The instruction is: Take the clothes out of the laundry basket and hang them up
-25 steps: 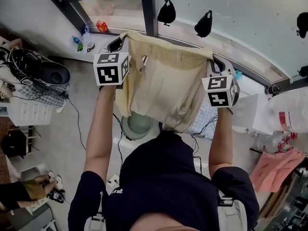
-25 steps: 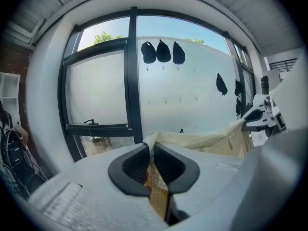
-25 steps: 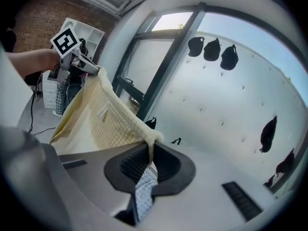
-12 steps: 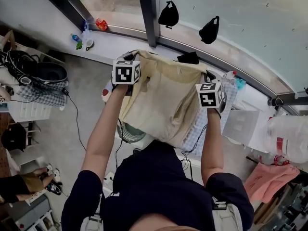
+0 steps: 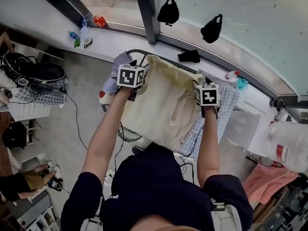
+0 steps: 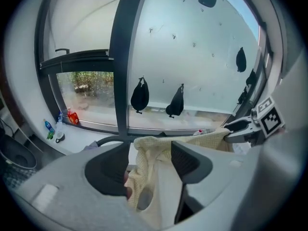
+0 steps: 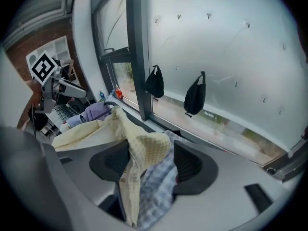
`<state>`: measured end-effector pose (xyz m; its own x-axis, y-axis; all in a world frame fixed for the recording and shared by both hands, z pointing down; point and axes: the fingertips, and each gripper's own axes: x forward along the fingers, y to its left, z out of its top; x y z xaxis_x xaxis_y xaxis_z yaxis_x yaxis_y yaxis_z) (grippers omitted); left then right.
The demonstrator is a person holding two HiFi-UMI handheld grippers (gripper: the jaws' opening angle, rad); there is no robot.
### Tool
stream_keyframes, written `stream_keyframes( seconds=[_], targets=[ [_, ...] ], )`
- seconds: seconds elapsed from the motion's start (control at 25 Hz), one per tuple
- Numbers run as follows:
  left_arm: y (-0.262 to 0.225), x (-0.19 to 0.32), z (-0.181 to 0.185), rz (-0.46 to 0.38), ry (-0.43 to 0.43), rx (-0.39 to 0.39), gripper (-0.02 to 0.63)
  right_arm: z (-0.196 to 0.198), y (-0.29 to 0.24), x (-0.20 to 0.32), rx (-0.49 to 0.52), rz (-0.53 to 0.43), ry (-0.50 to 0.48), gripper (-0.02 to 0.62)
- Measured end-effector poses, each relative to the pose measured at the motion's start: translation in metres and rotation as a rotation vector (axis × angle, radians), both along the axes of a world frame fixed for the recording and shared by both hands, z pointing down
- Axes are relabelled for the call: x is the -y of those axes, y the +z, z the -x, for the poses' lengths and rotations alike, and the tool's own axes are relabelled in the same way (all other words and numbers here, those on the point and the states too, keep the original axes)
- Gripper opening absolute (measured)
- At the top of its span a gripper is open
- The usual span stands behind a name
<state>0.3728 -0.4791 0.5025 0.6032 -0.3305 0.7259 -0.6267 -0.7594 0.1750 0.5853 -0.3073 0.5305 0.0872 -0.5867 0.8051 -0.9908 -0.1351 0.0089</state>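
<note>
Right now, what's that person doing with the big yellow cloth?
A person holds a gripper in each hand and is laying a pale yellow garment over a drying rack rail by the window, beside a blue checked cloth. The left gripper and right gripper have both just been opening their jaws, with the garment's top edge lying loose between them.

navy short-sleeve tee (image 5: pixel 159 186); grey left gripper (image 6: pixel 150 162), right gripper (image 7: pixel 153 161); b/w marker cubes (image 5: pixel 131 76)

The left tongs (image 6: pixel 149 166), jaws just opened and apart, have the cream cloth (image 6: pixel 155 146) hanging between them.
</note>
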Motion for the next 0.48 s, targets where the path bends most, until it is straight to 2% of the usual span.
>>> stream_keyframes(
  seconds=[0.04, 0.08, 0.16, 0.32, 0.48],
  targets=[
    [0.002, -0.003, 0.003, 0.002, -0.002, 0.002, 0.267, 0.002, 0.004, -0.005, 0.016, 0.010, 0.007, 0.300],
    [0.004, -0.004, 0.008, 0.004, -0.008, 0.003, 0.268, 0.003, 0.006, -0.010, 0.017, 0.017, 0.014, 0.313],
    [0.007, -0.006, 0.019, 0.010, -0.024, 0.001, 0.268, 0.005, 0.008, -0.018, 0.011, 0.015, 0.030, 0.322],
    [0.006, -0.012, 0.038, 0.014, -0.047, -0.018, 0.268, 0.011, 0.005, -0.031, 0.062, 0.000, 0.051, 0.330],
    [-0.007, -0.028, 0.051, -0.001, -0.041, -0.064, 0.268, 0.019, -0.008, -0.037, 0.035, -0.037, 0.051, 0.330]
  ],
)
